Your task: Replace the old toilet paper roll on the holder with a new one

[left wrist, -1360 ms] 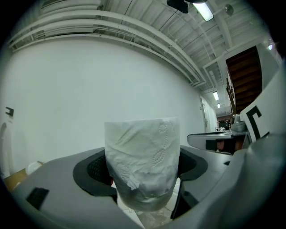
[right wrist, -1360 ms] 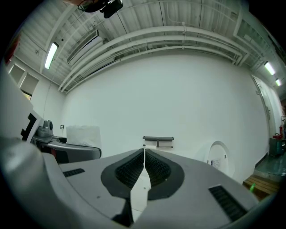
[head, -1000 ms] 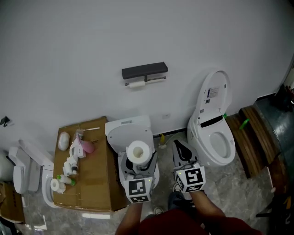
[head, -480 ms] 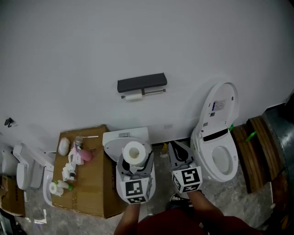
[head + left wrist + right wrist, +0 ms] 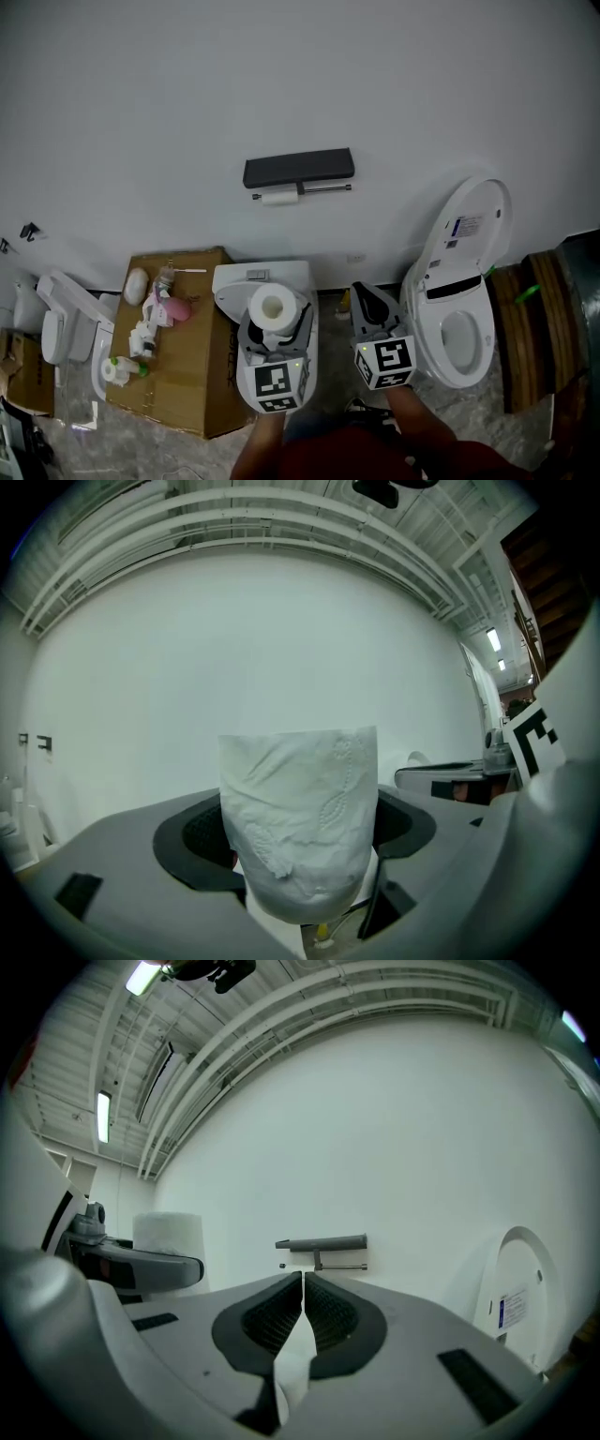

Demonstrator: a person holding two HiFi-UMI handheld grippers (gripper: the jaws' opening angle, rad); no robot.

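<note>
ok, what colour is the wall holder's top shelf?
Dark grey, near black: flat shelf of the wall-mounted paper holder. Best in head view.

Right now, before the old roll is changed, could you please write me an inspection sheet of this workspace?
Surface: grey stone floor; white wall carries the holder.
Job's things: small old roll on the holder's bar; new roll in left gripper.
Clutter: small bottles on cardboard box.
Grippers: left shut on new roll; right gripper shut, empty.
Cables: nothing seen.
Surroundings: raised-lid toilet at right; second toilet below the holder.
</note>
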